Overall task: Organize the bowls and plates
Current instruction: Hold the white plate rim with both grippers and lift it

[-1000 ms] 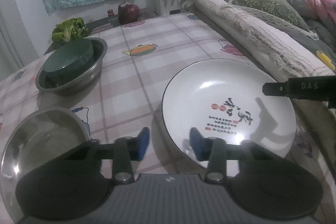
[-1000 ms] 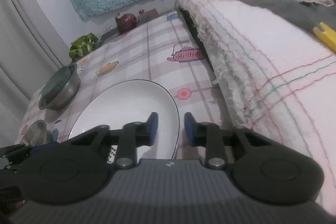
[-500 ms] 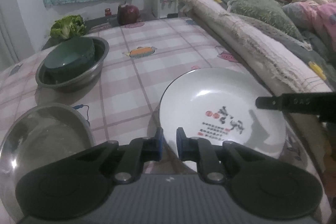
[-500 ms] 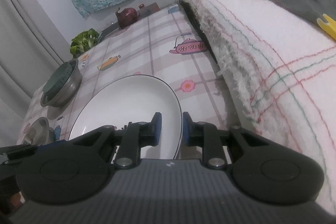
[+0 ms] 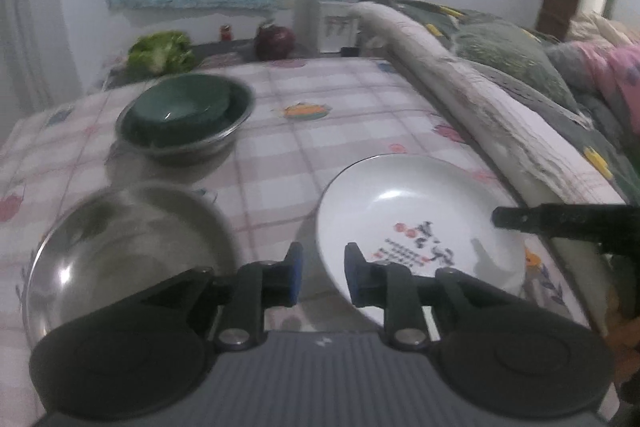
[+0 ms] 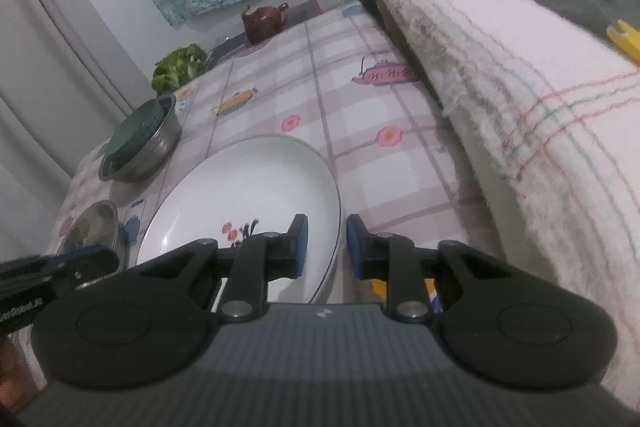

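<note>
Straddling the plate (image 5: 420, 211) rim from opposite sides, both the left claw (image 5: 320, 277) and right claw (image 6: 323, 247) gape unclenched; its printed writing is illegible.

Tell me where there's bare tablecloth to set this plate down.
Bare cloth lies between the white plate and the steel basin holding the green bowl, and beyond, toward the dark teapot. The near left is crowded by the empty steel bowl; the right edge is tight against the folded blanket.
</note>
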Motion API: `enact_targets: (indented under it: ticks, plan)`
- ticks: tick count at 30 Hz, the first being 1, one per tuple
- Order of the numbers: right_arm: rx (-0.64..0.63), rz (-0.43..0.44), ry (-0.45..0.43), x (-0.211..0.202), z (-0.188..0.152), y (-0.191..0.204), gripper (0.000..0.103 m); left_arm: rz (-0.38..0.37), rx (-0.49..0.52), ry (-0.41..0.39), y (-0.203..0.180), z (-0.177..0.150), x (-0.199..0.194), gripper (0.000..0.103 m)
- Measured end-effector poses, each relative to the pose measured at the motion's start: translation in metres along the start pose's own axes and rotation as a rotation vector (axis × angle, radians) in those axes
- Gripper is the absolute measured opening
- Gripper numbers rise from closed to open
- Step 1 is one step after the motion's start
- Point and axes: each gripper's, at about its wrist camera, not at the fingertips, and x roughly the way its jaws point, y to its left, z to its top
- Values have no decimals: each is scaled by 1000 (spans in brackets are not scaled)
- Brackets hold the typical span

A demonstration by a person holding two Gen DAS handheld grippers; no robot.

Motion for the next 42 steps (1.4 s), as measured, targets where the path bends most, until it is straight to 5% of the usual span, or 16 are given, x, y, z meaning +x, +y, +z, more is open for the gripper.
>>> enact_targets:
  ticks: [9, 16, 20, 42]
  plan:
    - [-44, -11, 22, 26, 15, 4, 24, -8, -67, 64, 7, -3, 29, 29]
    - [-60, 17, 53, 43, 19, 5, 26, -17, -72, 81, 4, 3, 41, 12]
    - [-52, 37, 59, 45, 20, 3, 26, -10, -87, 89, 3, 6, 45, 11]
    - [-50, 70, 77, 8, -22, 12, 26, -73, -82, 128, 18, -29, 0, 10]
